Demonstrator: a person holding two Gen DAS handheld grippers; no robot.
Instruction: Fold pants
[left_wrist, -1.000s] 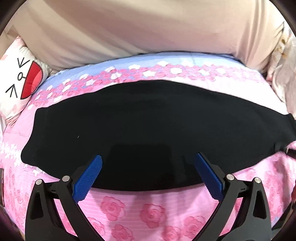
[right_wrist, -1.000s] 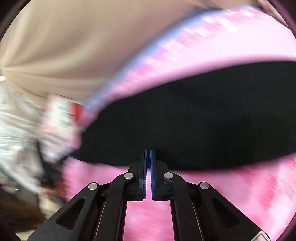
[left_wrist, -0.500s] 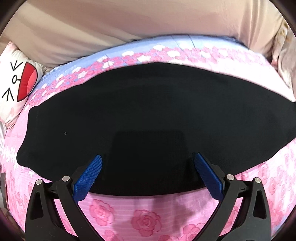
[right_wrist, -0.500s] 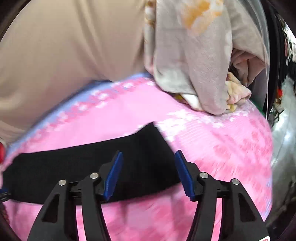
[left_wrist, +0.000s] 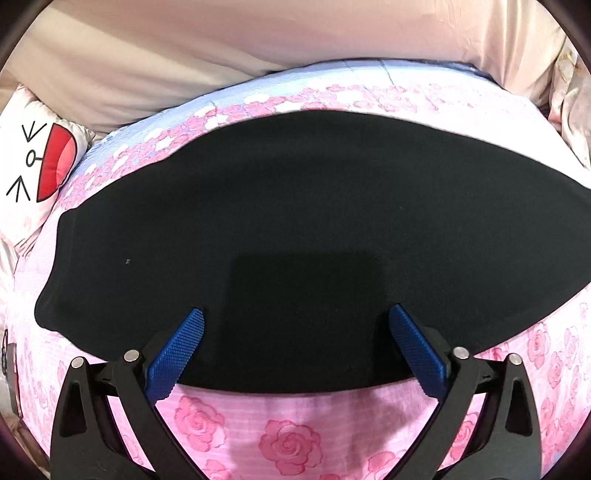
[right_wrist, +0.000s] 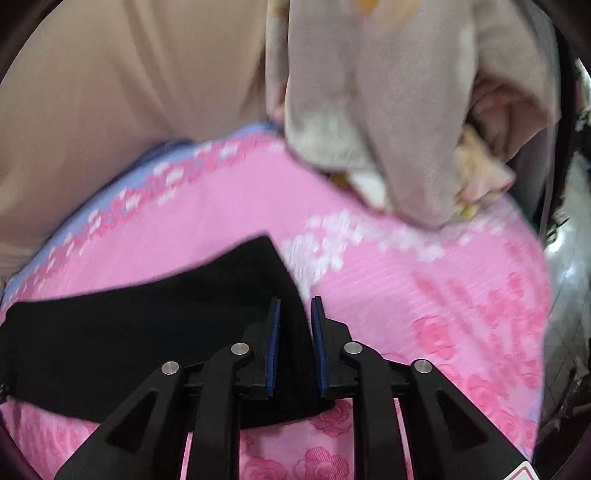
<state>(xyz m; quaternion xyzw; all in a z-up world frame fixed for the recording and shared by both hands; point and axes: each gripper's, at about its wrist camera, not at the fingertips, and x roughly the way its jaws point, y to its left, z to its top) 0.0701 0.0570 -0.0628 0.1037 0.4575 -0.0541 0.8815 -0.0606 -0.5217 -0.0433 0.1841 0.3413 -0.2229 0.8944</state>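
Jaws: left gripper (left_wrist: 295, 325) spread wide, blue pads (left_wrist: 177, 350) well apart, nothing between them but fabric below. Right gripper (right_wrist: 295, 332) jaws narrowed to a small gap, straddling the end edge of the black pants (left_wrist: 295, 229); pads look close to the cloth on both sides, can't tell if they actually pinch it, frame is motion-blurred.

Pants lie flat on the pink rose bedspread (left_wrist: 288, 435), stretched crosswise ahead of the left jaws. Near hem edge runs just behind the left fingertips, so both tips hover over black fabric. A darker rectangular patch sits on the pants directly between and ahead of the left jaws.

Right view: pants' end corner points ahead and slightly left of the jaws, rest of the garment runs off to the left. Crumpled beige cloth pile (right_wrist: 406, 110) far ahead-right of the right jaws, resting on the bedspread. Cartoon-face pillow (left_wrist: 33, 166) far left of the left jaws. Beige sheet (left_wrist: 258, 48) beyond the bedspread.
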